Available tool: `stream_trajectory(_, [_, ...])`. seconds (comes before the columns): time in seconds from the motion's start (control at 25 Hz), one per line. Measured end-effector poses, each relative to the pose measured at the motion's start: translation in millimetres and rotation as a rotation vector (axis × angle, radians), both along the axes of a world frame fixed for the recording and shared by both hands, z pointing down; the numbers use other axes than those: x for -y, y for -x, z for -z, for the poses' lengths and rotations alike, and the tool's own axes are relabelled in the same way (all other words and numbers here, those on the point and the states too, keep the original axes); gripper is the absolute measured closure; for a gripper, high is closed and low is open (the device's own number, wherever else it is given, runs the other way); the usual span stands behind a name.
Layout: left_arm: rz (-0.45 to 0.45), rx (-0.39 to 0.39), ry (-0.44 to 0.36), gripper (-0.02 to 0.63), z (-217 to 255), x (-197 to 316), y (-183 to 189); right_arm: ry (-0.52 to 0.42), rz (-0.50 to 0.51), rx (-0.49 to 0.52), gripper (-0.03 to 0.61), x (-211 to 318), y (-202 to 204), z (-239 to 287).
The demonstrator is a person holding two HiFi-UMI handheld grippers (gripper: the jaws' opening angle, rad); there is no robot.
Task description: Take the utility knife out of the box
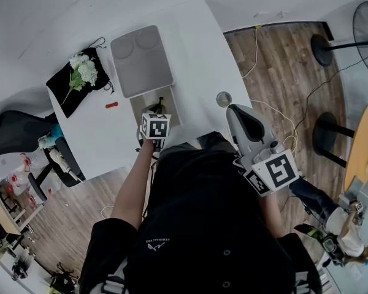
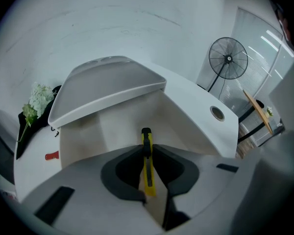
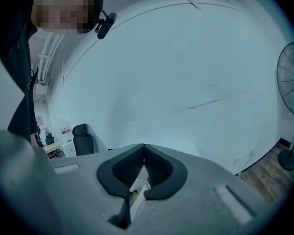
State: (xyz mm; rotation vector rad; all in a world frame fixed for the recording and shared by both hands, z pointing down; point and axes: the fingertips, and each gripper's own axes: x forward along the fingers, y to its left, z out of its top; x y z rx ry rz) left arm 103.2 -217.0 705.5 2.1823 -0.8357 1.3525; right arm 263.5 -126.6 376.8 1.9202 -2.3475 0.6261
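Utility knife (image 2: 147, 177): slim yellow body, inside the open box (image 2: 117, 124) on the white table (image 2: 196, 102), dark far end toward the back wall. Judged light, rigid and smooth-sided, so apt to slip; best held mid-body across the flat sides. Left gripper (image 2: 146, 148) is clamped on it there. Right gripper (image 3: 143, 154): jaws together, empty, held aside.

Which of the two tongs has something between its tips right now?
The left tongs, down in the open box, pinch the yellow utility knife; the right tongs are shut on nothing, aimed at the wall.
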Motion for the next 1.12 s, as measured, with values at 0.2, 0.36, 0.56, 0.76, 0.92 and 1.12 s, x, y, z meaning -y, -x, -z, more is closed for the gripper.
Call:
stream_trajectory(0.2, [0.061, -0.031, -0.029, 0.557, 14, 2, 2, -0.005, 0.021, 0.006, 0.574, -2, -8, -2])
stream_trajectory(0.36, [0.1, -0.051, -0.056, 0.557, 28, 0, 2, -0.018, 0.048, 0.02, 0.574, -1, -13, 0])
stream_trajectory(0.56, [0.156, -0.084, -0.109, 0.557, 50, 0, 0, -0.029, 0.111, 0.033, 0.574, -1, -15, -1])
stream_trajectory(0.76, [0.227, -0.108, -0.161, 0.557, 77, 3, 3, -0.034, 0.181, 0.04, 0.574, 0, -16, -3])
stream_trajectory(0.92, [0.272, -0.143, -0.215, 0.557, 100, 3, 1, -0.029, 0.227, 0.045, 0.574, -2, -19, -8])
stream_trajectory(1.12, [0.324, -0.192, -0.276, 0.557, 130, -3, -3, -0.035, 0.286, 0.053, 0.574, -4, -20, -9])
